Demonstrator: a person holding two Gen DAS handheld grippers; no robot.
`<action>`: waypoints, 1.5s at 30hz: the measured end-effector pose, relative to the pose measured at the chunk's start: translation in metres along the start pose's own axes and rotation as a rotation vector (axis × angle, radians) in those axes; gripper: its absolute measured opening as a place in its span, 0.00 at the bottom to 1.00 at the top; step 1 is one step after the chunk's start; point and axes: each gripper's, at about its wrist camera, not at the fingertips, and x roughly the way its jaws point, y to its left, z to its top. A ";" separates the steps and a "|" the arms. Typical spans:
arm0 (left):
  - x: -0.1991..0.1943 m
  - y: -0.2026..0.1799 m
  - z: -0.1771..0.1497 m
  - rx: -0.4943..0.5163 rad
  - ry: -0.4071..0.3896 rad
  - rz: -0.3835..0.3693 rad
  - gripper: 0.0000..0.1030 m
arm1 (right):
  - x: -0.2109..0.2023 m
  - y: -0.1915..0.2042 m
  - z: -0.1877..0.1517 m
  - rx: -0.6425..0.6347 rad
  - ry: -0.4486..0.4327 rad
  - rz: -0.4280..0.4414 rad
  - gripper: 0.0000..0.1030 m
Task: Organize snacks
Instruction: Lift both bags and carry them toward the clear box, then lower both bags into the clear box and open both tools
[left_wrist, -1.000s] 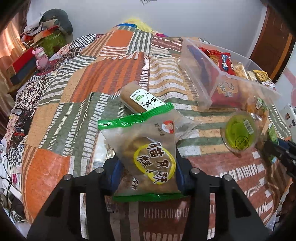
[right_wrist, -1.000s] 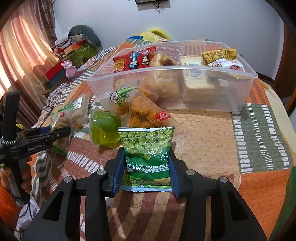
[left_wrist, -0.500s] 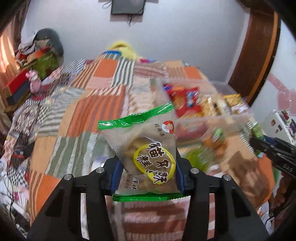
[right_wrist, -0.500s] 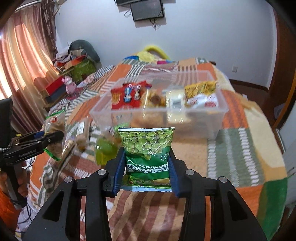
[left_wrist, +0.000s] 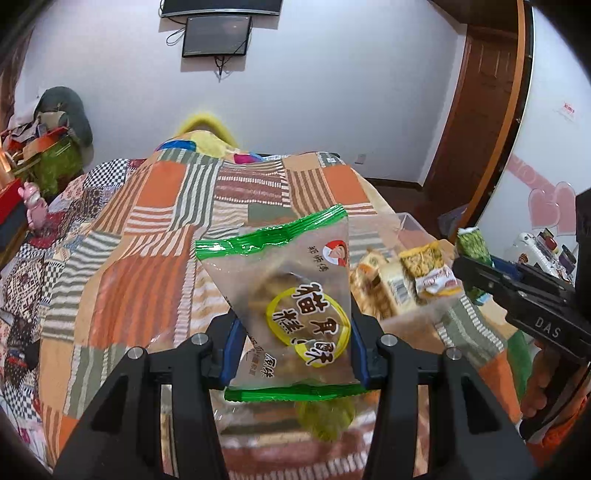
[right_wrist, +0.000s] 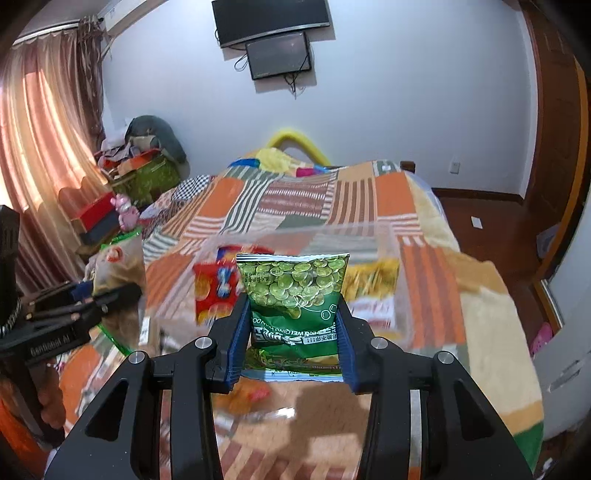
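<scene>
My left gripper (left_wrist: 293, 350) is shut on a clear cookie packet with green edges and a yellow label (left_wrist: 291, 302), held up above the bed. My right gripper (right_wrist: 293, 339) is shut on a green pea snack bag (right_wrist: 293, 288), also lifted. The clear plastic bin (right_wrist: 373, 243) with several snacks sits on the patchwork bedspread (left_wrist: 147, 236), ahead of the right gripper and blurred. In the left wrist view the bin's snacks (left_wrist: 410, 273) lie to the right behind the packet. A green jelly cup (left_wrist: 325, 417) shows blurred below the left packet.
The right gripper's body (left_wrist: 535, 314) shows at the right of the left wrist view; the left gripper's body (right_wrist: 55, 317) at the left of the right wrist view. Clutter and a pink toy (right_wrist: 123, 210) lie beside the bed on the left. A wooden door (left_wrist: 480, 110) stands right.
Both grippers have risen and tilted up with their packets. The bin and bed now sit lower in view, and the wall screens have come into sight.
</scene>
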 end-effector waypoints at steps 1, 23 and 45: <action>0.004 -0.001 0.004 -0.003 0.001 -0.006 0.46 | 0.003 -0.001 0.003 0.000 -0.002 -0.002 0.38; 0.107 -0.028 0.061 0.011 0.082 -0.058 0.46 | 0.075 -0.019 0.030 0.000 0.093 -0.050 0.38; 0.042 -0.031 0.052 0.057 0.012 -0.031 0.64 | 0.016 -0.023 0.030 -0.014 0.023 -0.024 0.50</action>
